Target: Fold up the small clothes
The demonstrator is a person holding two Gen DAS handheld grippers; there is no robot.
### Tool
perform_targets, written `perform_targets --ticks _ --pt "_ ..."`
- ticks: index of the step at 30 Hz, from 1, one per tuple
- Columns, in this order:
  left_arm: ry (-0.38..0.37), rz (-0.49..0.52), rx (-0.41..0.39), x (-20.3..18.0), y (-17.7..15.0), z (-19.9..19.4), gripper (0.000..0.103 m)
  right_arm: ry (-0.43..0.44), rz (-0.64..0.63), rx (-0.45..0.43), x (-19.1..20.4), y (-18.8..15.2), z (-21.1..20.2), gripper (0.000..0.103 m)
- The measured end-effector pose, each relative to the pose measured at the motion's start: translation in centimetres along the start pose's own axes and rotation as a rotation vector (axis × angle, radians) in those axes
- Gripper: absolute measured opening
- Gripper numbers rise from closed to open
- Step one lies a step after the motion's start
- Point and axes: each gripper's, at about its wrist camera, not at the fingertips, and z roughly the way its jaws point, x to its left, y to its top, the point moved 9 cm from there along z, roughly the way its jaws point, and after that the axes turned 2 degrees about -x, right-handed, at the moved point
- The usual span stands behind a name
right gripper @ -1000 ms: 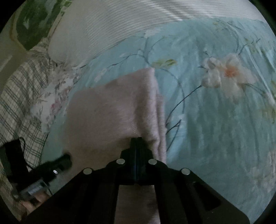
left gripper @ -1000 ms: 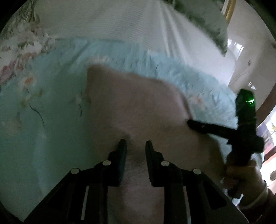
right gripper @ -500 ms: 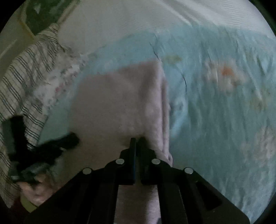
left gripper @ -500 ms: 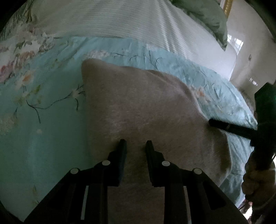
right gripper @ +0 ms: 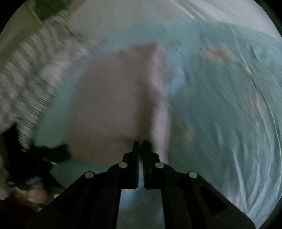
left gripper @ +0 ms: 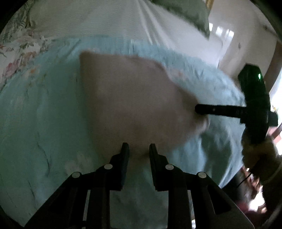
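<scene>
Pink folded garment point(left gripper: 134, 98) on pale-blue floral bedspread point(left gripper: 40, 112).

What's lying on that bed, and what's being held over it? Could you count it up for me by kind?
Pink garment: 1
Blue floral bedspread: 1
White striped sheet: 1
Green pillow: 1
Handheld grippers: 2, the left gripper and the right gripper
Total: 6
</scene>
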Motion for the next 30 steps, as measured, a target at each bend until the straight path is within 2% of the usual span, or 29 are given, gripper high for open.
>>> perform_targets --ticks 1,3,11,17,18,19,20,21,22,24,26,28,30 --pt "0.018 -0.005 0.021 0.2 -0.9 0.6 0.022 0.027 0.019 -0.01 -0.2 -0.3 0.2 0.003" --pt "0.022 -0.007 0.011 0.2 -1.3 0.9 0.022 0.041 0.054 -0.026 -0.4 -0.2 0.0 0.003" --pt "0.026 -0.044 0.011 0.5 -1.5 0.7 0.022 0.022 0.052 -0.032 -0.7 0.1 -0.2 0.003" --pt "0.029 -0.084 0.011 0.7 -2.1 -0.3 0.024 0.037 0.088 -0.031 -0.5 -0.5 -2.1 0.005" --pt "0.031 -0.098 0.006 0.7 -2.1 -0.8 0.025 0.039 0.086 -0.037 -0.5 -0.7 -2.6 0.007" --pt "0.038 -0.103 -0.003 0.8 -2.0 -1.3 0.03 0.042 0.083 -0.045 -0.2 -0.7 -3.1 0.011" --pt "0.048 -0.102 -0.012 0.8 -1.9 -1.6 0.034 0.042 0.078 -0.056 0.0 -0.7 -3.7 0.027" --pt "0.067 -0.097 -0.027 0.9 -1.8 -2.2 0.045 0.039 0.073 -0.068 0.3 -0.6 -4.2 0.05" --pt "0.101 -0.086 -0.049 1.0 -1.5 -2.9 0.057 0.037 0.066 -0.083 0.5 -0.6 -4.7 0.057" --pt "0.137 -0.078 -0.064 1.2 -1.4 -3.7 0.064 0.032 0.041 -0.109 1.1 -0.6 -5.6 0.058" --pt "0.154 -0.083 -0.07 1.2 -1.5 -4.4 0.067 0.025 0.026 -0.113 1.5 -0.8 -6.2 0.058" --pt "0.187 -0.093 -0.056 1.7 -2.1 -5.1 0.081 0.014 0.013 -0.111 1.5 -1.3 -6.4 0.058" --pt "0.239 -0.092 -0.039 2.2 -2.7 -5.4 0.084 -0.008 -0.007 -0.101 1.6 -2.0 -6.7 0.06"
